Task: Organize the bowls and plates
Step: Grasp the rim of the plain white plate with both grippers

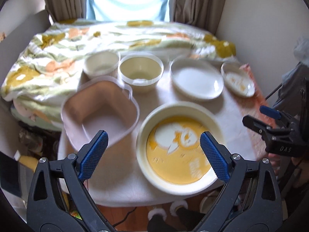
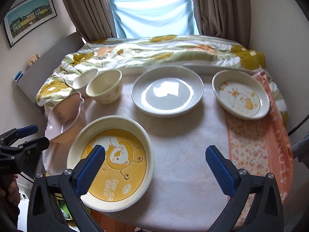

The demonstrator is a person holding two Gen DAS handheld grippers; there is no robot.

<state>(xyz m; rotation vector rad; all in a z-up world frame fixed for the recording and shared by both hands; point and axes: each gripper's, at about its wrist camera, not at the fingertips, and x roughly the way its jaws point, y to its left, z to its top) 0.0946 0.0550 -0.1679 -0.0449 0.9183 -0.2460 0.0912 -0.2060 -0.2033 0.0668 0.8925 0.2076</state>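
Both claws wide, empty: yellow plate at twelve o'clock beneath left gripper; right gripper offset, plate at nine.

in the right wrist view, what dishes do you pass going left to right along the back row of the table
small white bowl → cream bowl with printed side → plain white plate → small plate with orange drawing
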